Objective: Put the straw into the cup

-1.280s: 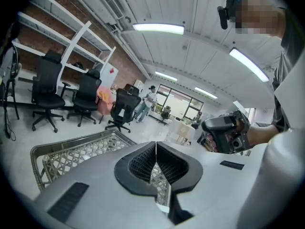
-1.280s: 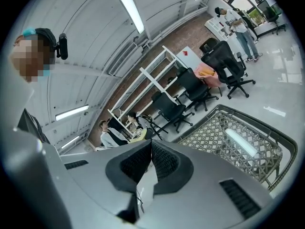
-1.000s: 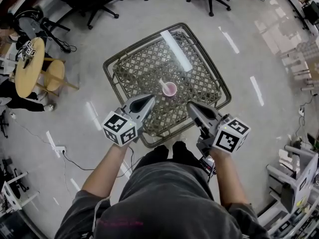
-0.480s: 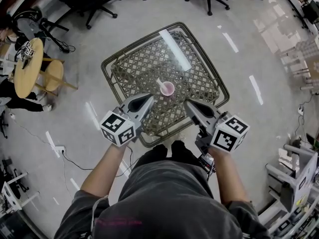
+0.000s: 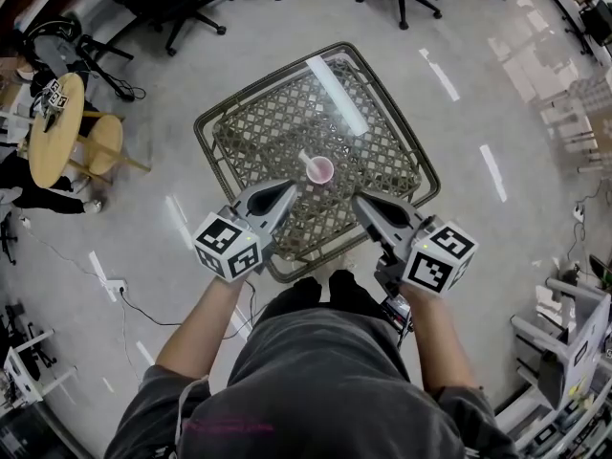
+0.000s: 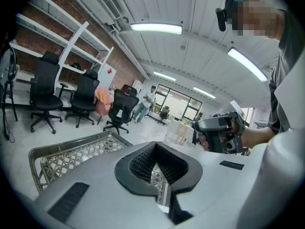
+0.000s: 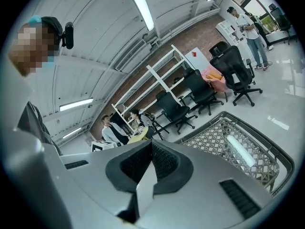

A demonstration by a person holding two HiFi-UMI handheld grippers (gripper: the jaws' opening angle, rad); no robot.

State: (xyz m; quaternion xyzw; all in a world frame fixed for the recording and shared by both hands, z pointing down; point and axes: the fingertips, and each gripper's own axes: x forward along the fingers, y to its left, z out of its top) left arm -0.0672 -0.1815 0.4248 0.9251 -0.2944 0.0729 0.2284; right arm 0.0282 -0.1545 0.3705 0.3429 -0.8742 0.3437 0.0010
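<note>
A small pink cup stands near the middle of the lattice-topped table. A short pale straw leans out of the cup toward the upper left. My left gripper hovers over the table's near edge, just left of and below the cup, its jaws shut with nothing between them. My right gripper mirrors it to the cup's lower right, jaws shut and empty. The left gripper view shows the meeting jaws, the table and the right gripper's body. The right gripper view shows only its jaws and the table; the cup is hidden there.
Black office chairs stand beyond the table. A round wooden table and a stool are at the left, with a cable on the floor. Metal racks stand at the right. People are in the background.
</note>
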